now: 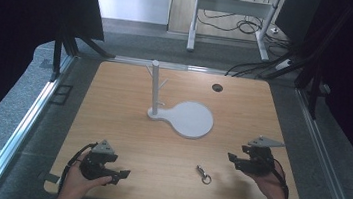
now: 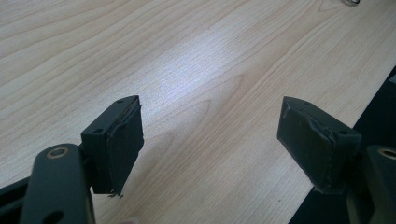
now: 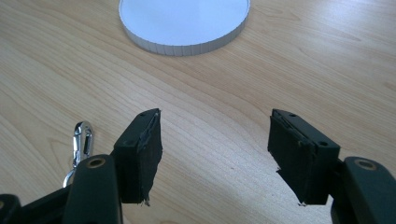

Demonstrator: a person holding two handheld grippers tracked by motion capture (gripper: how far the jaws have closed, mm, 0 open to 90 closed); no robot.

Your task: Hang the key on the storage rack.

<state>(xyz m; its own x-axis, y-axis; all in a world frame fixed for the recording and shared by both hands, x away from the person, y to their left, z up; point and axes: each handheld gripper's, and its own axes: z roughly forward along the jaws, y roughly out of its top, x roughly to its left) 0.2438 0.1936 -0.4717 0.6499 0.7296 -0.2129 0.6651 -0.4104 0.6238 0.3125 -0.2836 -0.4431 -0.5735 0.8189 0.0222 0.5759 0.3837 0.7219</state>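
- The key clip [image 1: 203, 174], a small metal snap hook with a ring, lies flat on the desk [image 1: 126, 124] near the front edge, between the 2 hands and much closer to the right tool [image 1: 236, 160] than to the left tool [image 1: 123, 175].
- From the key clip, the right tool sits just to the right and slightly farther back, its jaws apart with nothing between them; in the right gripper view the key clip [image 3: 83, 140] lies outside the left jaw, so the tool would have to shift that way to straddle it.
- The key clip's long axis runs roughly front to back, tilted a little, ring end nearest the person.
- The left tool [image 2: 210, 144] rests well left of the key clip, jaws wide apart over bare wood.
- Beyond the key clip, well apart, stands the white stand [image 1: 154, 89] with side pegs on its round base [image 1: 190, 118]; open desk lies between.
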